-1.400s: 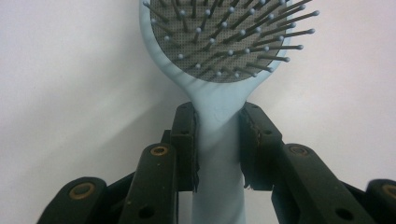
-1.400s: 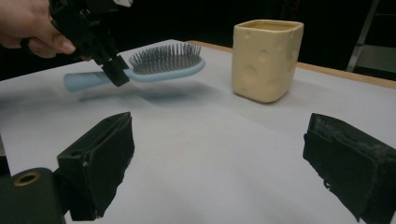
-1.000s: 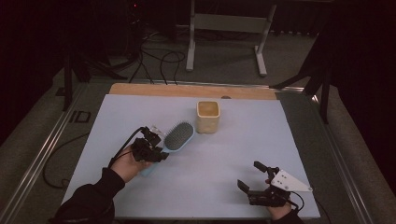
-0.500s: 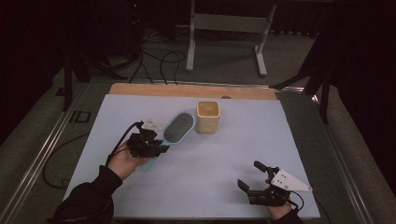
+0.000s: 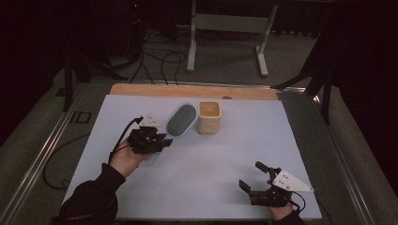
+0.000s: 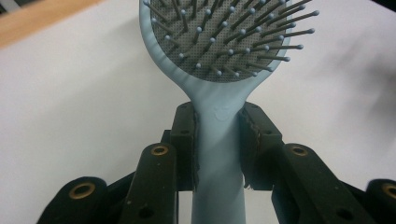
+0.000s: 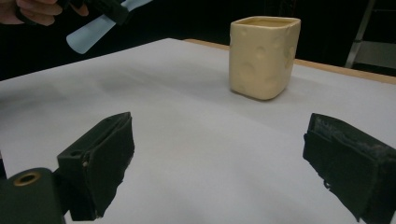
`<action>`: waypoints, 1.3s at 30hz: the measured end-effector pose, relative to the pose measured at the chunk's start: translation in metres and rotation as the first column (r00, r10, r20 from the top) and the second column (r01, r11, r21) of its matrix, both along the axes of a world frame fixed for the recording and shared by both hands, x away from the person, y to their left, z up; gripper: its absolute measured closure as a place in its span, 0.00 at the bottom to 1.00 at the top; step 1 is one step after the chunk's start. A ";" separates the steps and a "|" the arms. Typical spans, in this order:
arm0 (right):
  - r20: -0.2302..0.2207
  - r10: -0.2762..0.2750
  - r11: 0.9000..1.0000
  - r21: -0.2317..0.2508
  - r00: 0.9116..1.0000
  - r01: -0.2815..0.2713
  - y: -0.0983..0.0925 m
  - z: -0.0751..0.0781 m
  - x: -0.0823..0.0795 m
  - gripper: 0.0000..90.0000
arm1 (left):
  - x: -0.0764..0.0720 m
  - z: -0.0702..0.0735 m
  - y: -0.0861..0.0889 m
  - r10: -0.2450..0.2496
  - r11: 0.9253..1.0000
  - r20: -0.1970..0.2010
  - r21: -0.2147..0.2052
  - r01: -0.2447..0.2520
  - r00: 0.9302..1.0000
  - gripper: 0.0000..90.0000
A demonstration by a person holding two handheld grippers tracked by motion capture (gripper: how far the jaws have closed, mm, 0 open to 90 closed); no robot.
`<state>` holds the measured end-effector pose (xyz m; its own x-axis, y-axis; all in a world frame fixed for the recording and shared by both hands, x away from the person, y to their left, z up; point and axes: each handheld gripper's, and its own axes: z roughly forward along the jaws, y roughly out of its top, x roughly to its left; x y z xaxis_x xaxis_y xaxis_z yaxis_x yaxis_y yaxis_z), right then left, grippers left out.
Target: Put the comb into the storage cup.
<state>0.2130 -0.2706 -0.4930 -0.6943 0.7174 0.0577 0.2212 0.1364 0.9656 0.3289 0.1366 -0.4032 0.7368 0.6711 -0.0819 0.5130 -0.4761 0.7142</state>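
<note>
Your left gripper point(image 5: 159, 140) has its fingers point(image 6: 184, 135) closed firmly on the neck of the brush point(image 5: 180, 120), just below the bristle head. Over the last second the brush has travelled far and right across the worktop point(image 5: 291, 136); its head now lies just beside the left wall of the cup point(image 5: 209, 116), lifted and tilted, bristles up. Earlier it sat nearer you, well apart from the cup. Judgement: the carry is nearly done and the brush is being lined up for the cup; the handle end point(image 7: 93, 32) points away from the opening, so a turn may be needed. Your right gripper point(image 5: 258, 180) has not moved: near right corner, fingers point(image 7: 100, 163) spread wide, holding nothing.
</note>
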 end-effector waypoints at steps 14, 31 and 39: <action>0.000 -0.001 1.000 -0.001 1.000 0.001 0.000 0.000 0.000 0.10 | 0.007 0.008 -0.012 0.014 0.996 0.098 -0.085 -0.005 0.995 0.78; 0.001 0.002 1.000 0.004 1.000 -0.002 0.000 0.001 -0.001 0.10 | 0.024 0.018 -0.027 0.057 0.983 0.208 -0.185 -0.018 0.977 0.78; 0.003 0.002 1.000 0.001 1.000 -0.002 0.000 0.001 0.000 0.10 | 0.035 0.021 -0.035 0.054 0.976 0.218 -0.217 -0.005 0.975 0.78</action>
